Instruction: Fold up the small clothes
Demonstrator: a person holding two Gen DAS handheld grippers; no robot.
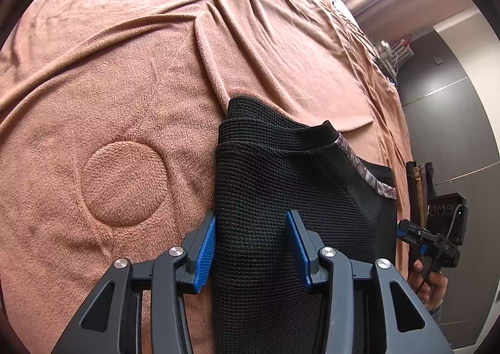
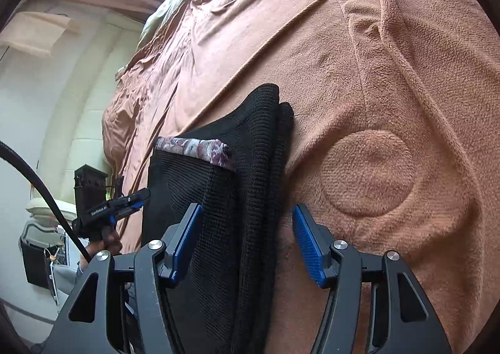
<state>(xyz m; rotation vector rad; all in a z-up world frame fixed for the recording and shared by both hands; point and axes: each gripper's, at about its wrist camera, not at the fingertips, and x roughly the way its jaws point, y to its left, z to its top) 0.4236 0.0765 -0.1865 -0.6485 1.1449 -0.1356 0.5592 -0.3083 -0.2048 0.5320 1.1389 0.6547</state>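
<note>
A black waffle-knit garment (image 1: 275, 185) lies on a bed covered by a salmon-pink fleece blanket (image 1: 125, 79). The garment is partly folded, with stacked layers along 1 edge and a strip of floral-patterned trim (image 2: 200, 149) exposed at an opening. An embossed circle (image 1: 123, 183) in the blanket sits just beside the garment.

Left gripper (image 1: 251, 247): the jaws stand apart over the garment's near edge. The left blue pad (image 1: 206, 255) lies along the garment's outer edge, and the right pad sits over the black fabric. Fabric is between the jaws, but the pads are not pressing on it, so nothing is clamped.

Right gripper (image 2: 247, 244): the jaws stand apart with the stacked folded edge between them. The left pad (image 2: 186, 240) is over the black fabric, and the right pad is over the blanket, clear of the garment. No grip is made.

Each gripper appears in the opposite wrist view, held by a hand (image 1: 429, 282) at the edge of the bed.
</note>
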